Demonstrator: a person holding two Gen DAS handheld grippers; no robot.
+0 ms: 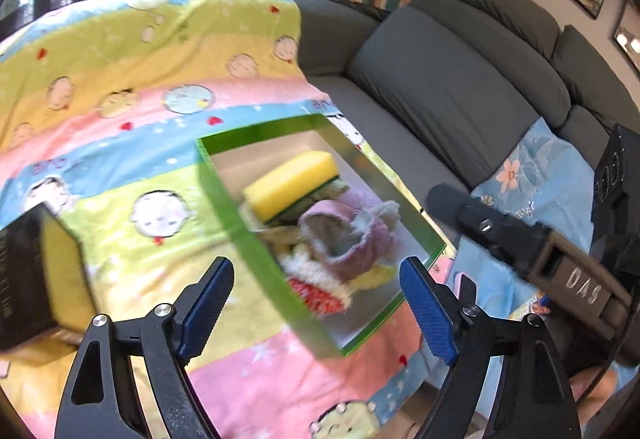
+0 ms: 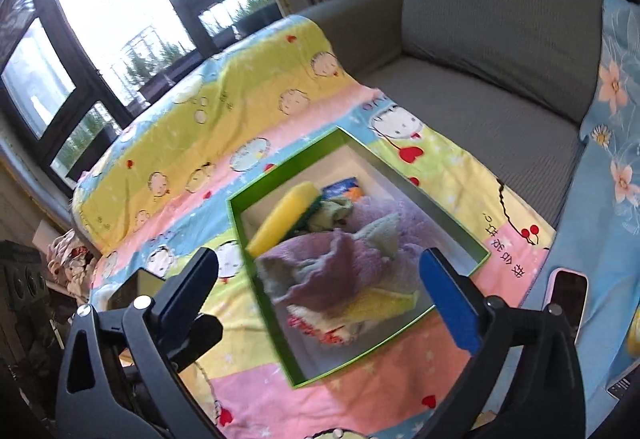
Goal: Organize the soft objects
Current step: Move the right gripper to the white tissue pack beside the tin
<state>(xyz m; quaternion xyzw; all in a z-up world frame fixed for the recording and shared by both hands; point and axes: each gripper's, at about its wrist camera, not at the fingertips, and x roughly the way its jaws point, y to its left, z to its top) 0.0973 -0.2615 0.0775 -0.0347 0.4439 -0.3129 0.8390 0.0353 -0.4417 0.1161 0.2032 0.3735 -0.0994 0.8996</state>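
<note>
A green open box point(image 1: 224, 207) lies on a cartoon-print blanket point(image 1: 120, 79) spread over a sofa. Inside it are a yellow sponge point(image 1: 292, 179), a crumpled purple towel point(image 1: 352, 239) and other soft cloths, among them a red-and-white one point(image 1: 316, 295). My left gripper point(image 1: 320, 303) hovers open above the box's near side, nothing between its blue pads point(image 1: 430, 315). In the right wrist view the same box point(image 2: 240, 239), sponge point(image 2: 280, 219) and purple towel point(image 2: 332, 267) show beyond my right gripper point(image 2: 320, 291), which is open and empty. The right gripper's black body point(image 1: 560, 267) crosses the left view.
A black box with a yellow side point(image 1: 32, 259) sits on the blanket at left. A pink-cased phone point(image 2: 568, 299) lies on a blue floral cloth point(image 2: 600, 199) at right. Grey sofa cushions point(image 2: 480, 79) stand behind, and windows point(image 2: 120, 19) beyond the blanket.
</note>
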